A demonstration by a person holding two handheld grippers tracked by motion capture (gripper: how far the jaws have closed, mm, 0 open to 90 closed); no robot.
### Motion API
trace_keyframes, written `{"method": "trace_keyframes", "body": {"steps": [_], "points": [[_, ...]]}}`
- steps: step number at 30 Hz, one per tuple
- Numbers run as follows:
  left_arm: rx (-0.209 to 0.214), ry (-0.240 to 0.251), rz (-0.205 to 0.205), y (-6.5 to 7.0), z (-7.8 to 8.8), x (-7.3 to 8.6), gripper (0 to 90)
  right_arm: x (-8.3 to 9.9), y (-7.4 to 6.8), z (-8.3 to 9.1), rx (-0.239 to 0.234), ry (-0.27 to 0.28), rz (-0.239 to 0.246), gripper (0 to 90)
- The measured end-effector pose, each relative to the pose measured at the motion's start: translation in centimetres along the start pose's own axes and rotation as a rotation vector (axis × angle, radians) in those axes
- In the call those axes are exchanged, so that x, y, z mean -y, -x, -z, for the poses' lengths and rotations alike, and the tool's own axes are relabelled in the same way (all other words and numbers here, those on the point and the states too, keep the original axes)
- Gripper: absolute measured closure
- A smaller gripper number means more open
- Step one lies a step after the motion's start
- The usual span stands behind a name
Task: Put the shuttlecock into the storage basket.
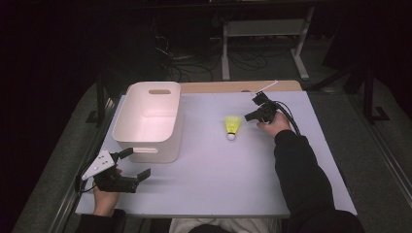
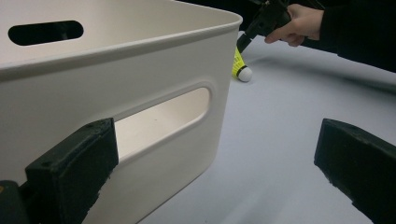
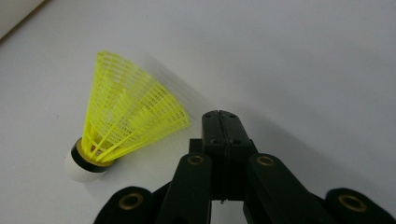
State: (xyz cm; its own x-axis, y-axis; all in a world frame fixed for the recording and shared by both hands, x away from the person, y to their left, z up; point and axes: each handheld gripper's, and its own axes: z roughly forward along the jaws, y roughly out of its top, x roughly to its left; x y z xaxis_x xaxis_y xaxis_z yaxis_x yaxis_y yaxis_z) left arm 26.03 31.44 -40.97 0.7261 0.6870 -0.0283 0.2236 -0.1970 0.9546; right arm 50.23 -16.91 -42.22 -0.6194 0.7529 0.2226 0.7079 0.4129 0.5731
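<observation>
In the high view I am looking down on one pale lilac bench [image 1: 209,184] carrying two loose things. One yellow plastic-mesh shuttlecock with a white cork tip [image 1: 232,127] is lying on its side just right of the frame's middle, tip toward the bottom. One white rectangular plastic bin with slotted handles [image 1: 145,121] is sitting open-topped at centre left, presumably waiting to receive it. My right tongs [image 1: 251,116] are resting just right of the shuttlecock's skirt, near it but apart. My left tongs [image 1: 136,165] are waiting at lower left, spread, beside the bin's near wall, I judge to steady the bin.

In the left gripper view I am seeing the left tongs' two black jaws standing wide apart at the bottom corners, pinching nothing. The bin's handle slot [image 2: 163,114] is sitting between them at left, untouched. The shuttlecock [image 2: 241,66] is peeking past the bin's corner at upper centre, with the right hand [image 2: 299,23] above it.

In the right gripper view the right tongs [image 3: 222,122] are pressed fully together with nothing between the jaws. The shuttlecock [image 3: 126,121] is lying at the left of the frame, its skirt rim just beside the jaw tips; I cannot tell whether they are touching.
</observation>
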Motion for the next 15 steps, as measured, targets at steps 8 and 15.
{"method": "trace_keyframes", "body": {"steps": [8,15], "points": [[0.001,-0.003,-0.001,0.0,0.0,0.0,0.0,0.1,-0.5,-1.1,-0.015,-0.052,0.0,88.8],[0.002,-0.003,-0.001,0.0,0.0,0.0,0.0,-0.1,-0.8,-1.3,-0.039,-0.044,0.0,88.8]]}}
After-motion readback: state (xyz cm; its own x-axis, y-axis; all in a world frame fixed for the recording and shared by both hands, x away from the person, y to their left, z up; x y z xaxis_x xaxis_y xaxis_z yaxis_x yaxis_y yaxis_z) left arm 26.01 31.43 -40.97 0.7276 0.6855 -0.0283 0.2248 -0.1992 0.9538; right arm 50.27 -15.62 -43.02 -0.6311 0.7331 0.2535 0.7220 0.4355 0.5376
